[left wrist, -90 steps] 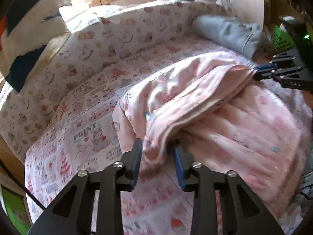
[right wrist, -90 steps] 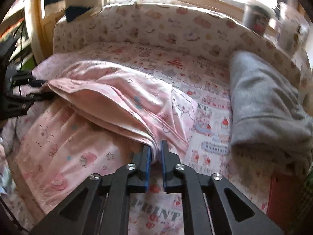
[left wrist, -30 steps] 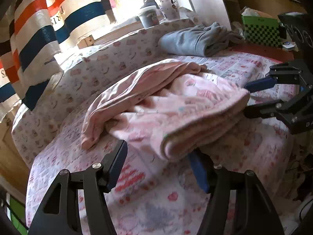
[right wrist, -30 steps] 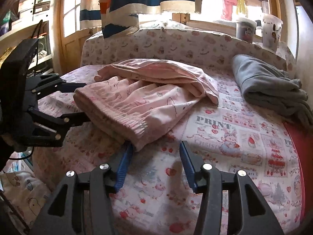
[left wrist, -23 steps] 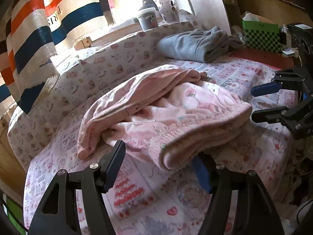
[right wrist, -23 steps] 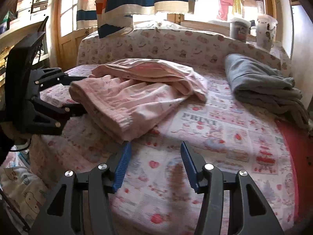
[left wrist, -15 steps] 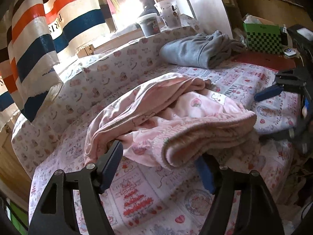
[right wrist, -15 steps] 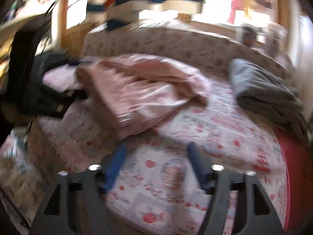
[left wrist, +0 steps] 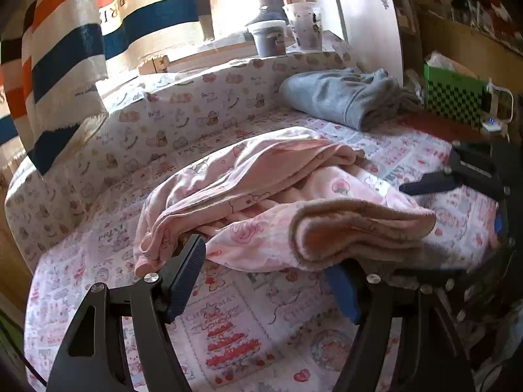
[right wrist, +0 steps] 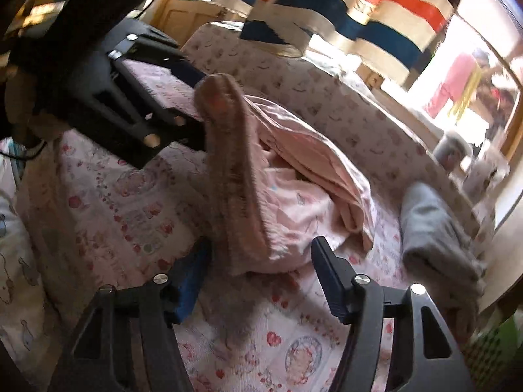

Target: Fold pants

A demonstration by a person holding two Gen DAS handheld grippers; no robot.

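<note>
The pink printed pants (left wrist: 294, 202) lie folded in a loose bundle on the patterned bed cover (left wrist: 228, 343). The thick folded waistband edge faces me. My left gripper (left wrist: 268, 281) is open, its jaws wide apart on either side of the near edge of the bundle, not gripping it. My right gripper (right wrist: 258, 281) is also open, tilted, with the folded edge of the pants (right wrist: 235, 170) just beyond its fingers. The right gripper shows at the right of the left wrist view (left wrist: 457, 176). The left gripper shows at the upper left of the right wrist view (right wrist: 137, 107).
A folded grey garment (left wrist: 346, 98) lies at the far right of the bed; it also shows in the right wrist view (right wrist: 438, 232). Two cups (left wrist: 284, 36) stand on the window ledge. A striped cloth (left wrist: 81, 42) hangs at the left. A green checkered box (left wrist: 454, 94) stands at the right.
Both grippers have let go of the pants and backed off; the folded bundle now rests on the bed. The right gripper has swung and tilted toward the left side.
</note>
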